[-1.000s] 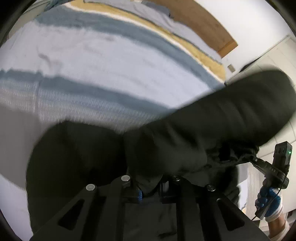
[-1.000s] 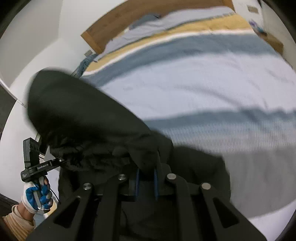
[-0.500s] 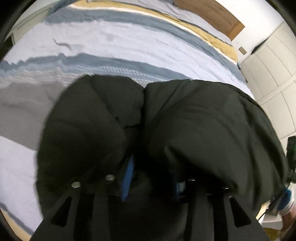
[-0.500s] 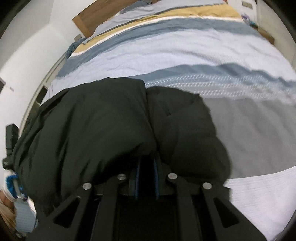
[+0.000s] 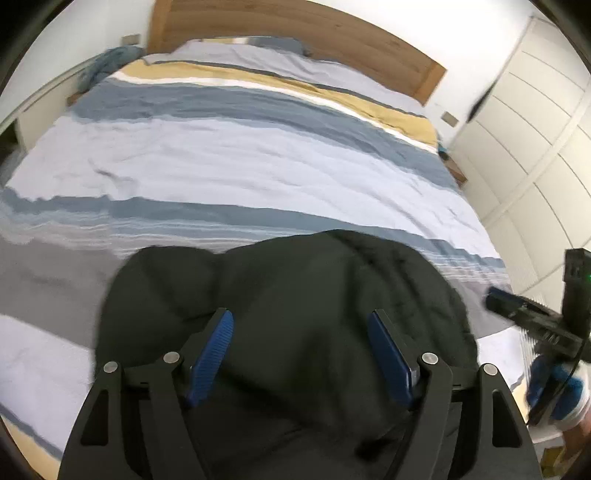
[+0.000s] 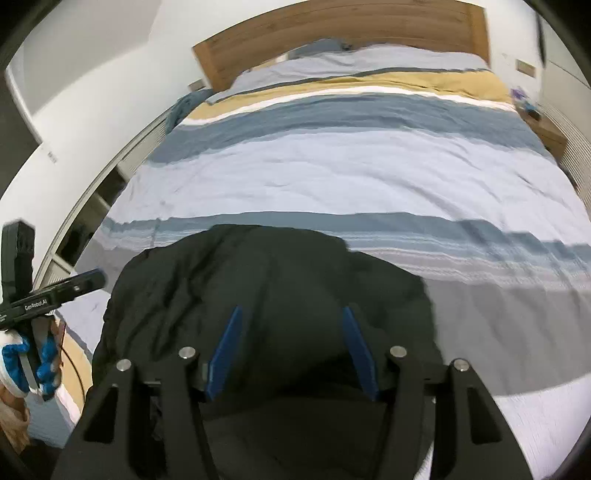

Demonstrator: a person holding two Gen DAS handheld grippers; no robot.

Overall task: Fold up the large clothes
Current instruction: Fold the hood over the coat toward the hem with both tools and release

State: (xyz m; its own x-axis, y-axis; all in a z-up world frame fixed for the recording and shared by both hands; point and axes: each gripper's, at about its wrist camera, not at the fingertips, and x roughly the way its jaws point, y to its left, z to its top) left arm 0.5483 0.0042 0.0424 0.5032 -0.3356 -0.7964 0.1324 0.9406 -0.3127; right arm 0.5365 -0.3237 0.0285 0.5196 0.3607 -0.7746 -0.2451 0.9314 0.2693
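Observation:
A large black padded garment (image 5: pixel 295 288) lies bunched on the near part of the bed, also in the right wrist view (image 6: pixel 258 280). My left gripper (image 5: pixel 301 321) is open, its blue pads wide apart above the garment, holding nothing. My right gripper (image 6: pixel 291 314) is open too, its pads spread over the garment. The right gripper shows at the right edge of the left wrist view (image 5: pixel 532 321). The left gripper shows at the left edge of the right wrist view (image 6: pixel 55 291). Both are held by blue-gloved hands.
The bed has a striped blue, white, grey and yellow cover (image 5: pixel 240 155) and a wooden headboard (image 6: pixel 332 33). White wardrobe doors (image 5: pixel 535 129) stand to the right. A wooden bedside table (image 6: pixel 550 136) is at the far right. A blue cloth (image 5: pixel 103 66) lies beside the headboard.
Both grippers were shut on the black garment and swung it down onto the bed. Now both have opened, let it go and drawn back a little.

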